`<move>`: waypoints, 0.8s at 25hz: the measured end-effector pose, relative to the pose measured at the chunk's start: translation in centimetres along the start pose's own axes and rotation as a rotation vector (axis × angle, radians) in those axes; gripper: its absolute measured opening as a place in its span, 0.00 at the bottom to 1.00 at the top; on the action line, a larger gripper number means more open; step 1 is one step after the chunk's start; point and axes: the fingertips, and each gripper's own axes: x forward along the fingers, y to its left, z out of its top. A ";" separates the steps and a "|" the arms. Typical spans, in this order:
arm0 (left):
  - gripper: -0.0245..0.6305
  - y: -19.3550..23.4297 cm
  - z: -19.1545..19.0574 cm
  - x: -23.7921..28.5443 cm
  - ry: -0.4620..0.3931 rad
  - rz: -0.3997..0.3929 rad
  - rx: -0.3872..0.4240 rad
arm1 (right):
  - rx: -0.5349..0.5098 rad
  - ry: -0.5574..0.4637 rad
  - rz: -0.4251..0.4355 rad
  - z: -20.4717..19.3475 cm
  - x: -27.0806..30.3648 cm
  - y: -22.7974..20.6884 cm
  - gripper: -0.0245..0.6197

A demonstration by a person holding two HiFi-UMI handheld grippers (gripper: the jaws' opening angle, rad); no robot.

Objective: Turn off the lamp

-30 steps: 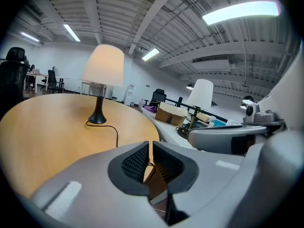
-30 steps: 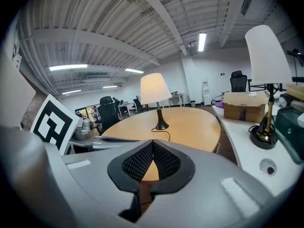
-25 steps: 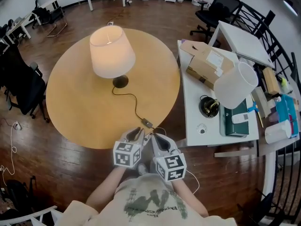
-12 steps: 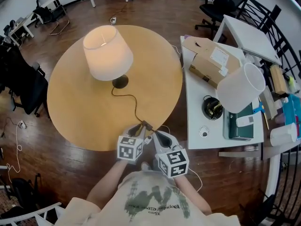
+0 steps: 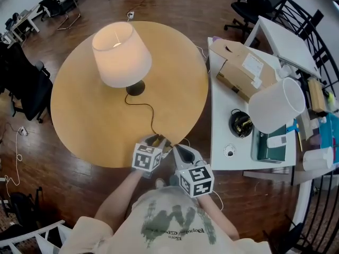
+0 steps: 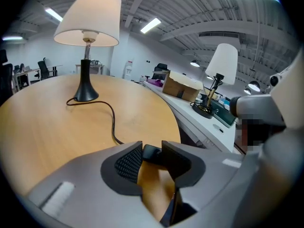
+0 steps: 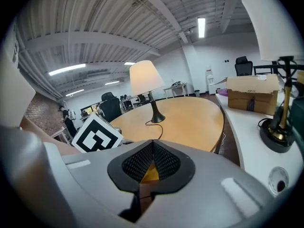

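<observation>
Notes at the switch.

The left gripper (image 6: 152, 150) has its jaws drawn in narrow onto the small black inline switch (image 6: 151, 154), which sits on the thin black cord (image 6: 112, 120). The switch lies at the near edge of the round pale wooden table (image 5: 79, 115), right in front of me. That explains why both tools crowd here and not at the lamp itself. I read the pinch as steadying the switch body or squeezing its rocker. My judgement is that this is the switching step, and it is not yet done.

The table lamp with cream cone shade and black stem (image 5: 121, 54) stands upright on the far half of the table, well apart from both grippers. Its shade is glowing, so it is lit.

The right gripper (image 7: 152, 145) has its jaws brought together, mesh pads meeting at the tips with nothing between them. It hangs just beside the left gripper, off the table edge. I take it to be held as a closed tip, ready to poke the rocker.

Hard to read:
- In the head view the left gripper's own body mostly covers the switch, so the contact can't be checked there.
- The left gripper view shows only one end of the switch, and the rocker face and its position are hidden.
- I can't tell whether the jaws bear on the rocker or only on the housing.
- The right gripper view doesn't show the switch at all.
</observation>
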 end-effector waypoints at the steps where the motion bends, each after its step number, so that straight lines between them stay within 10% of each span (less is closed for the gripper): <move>1: 0.23 0.0 -0.1 0.2 0.010 -0.004 0.004 | 0.000 0.004 0.002 0.0 0.1 -0.1 0.04; 20: 0.24 0.4 -0.3 1.1 0.047 -0.069 -0.089 | 0.015 0.036 0.021 -0.7 1.3 -1.0 0.04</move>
